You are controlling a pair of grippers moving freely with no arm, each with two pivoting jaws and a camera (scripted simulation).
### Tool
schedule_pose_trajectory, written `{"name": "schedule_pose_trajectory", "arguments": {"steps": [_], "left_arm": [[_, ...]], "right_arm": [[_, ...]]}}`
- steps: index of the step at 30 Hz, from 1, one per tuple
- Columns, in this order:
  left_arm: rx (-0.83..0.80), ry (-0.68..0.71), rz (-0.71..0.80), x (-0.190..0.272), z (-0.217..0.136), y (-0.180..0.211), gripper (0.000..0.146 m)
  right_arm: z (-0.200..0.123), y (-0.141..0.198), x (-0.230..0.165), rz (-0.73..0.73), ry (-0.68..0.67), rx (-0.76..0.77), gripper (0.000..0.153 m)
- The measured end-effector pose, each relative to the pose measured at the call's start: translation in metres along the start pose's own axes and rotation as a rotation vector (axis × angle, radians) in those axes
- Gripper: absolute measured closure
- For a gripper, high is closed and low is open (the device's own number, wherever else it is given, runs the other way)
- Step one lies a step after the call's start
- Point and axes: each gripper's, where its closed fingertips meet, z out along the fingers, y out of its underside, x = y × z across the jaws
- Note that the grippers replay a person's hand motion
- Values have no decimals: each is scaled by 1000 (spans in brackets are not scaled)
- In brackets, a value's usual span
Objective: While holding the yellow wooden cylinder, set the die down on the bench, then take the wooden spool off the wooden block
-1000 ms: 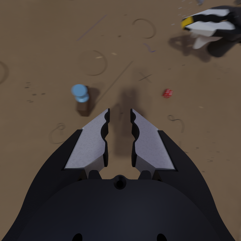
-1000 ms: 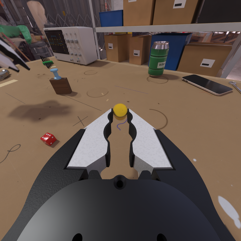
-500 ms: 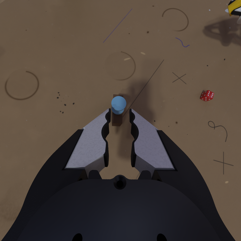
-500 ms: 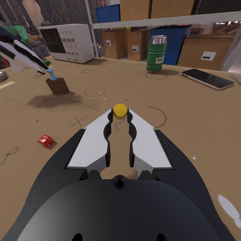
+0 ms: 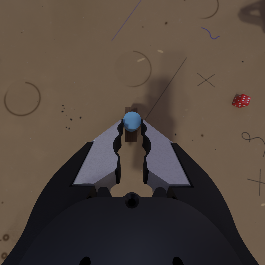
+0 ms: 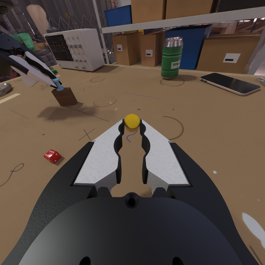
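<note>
Here, toward the tabletop's point(image 6: 143, 88) left edge, the left gripper's point(image 5: 132, 121) jaws narrowly bracket the blue wooden spool point(image 5: 131, 121) on its wooden block point(image 6: 65, 96), whose top-heavy knob could slip or tip the block if squeezed off-centre, with the red die point(image 6: 52, 156) lying nearer the front edge, while rightward the right gripper point(image 6: 131, 121) grips the yellow wooden cylinder point(image 6: 131, 121).

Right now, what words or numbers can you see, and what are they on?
I don't read writing out, but these things carry it:
Green can: white label with dark print.
Cardboard boxes: white stickers with black bars, too small to read.
Oscilloscope: tiny print by the knobs and screen, too small to read.
Red die: only white dots, no words.
Bench: drawn pen marks and rings, no words.
</note>
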Motion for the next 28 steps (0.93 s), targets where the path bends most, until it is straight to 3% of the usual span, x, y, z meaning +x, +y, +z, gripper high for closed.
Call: {"name": "schedule_pose_trajectory", "arguments": {"steps": [7, 13, 20, 28], "left_arm": [[15, 94, -11, 11, -13, 4, 123], [-186, -150, 103, -60, -33, 40, 123], [-340, -114, 328, -77, -4, 63, 123], [-360, -118, 362, -90, 6, 58, 123]], "right_arm": [[1, 1, 0, 4, -4, -6, 132], [1, 1, -1, 3, -7, -13, 132], [1, 1, 1, 21, -6, -7, 132], [-1, 0, 4, 54, -10, 2, 132]]}}
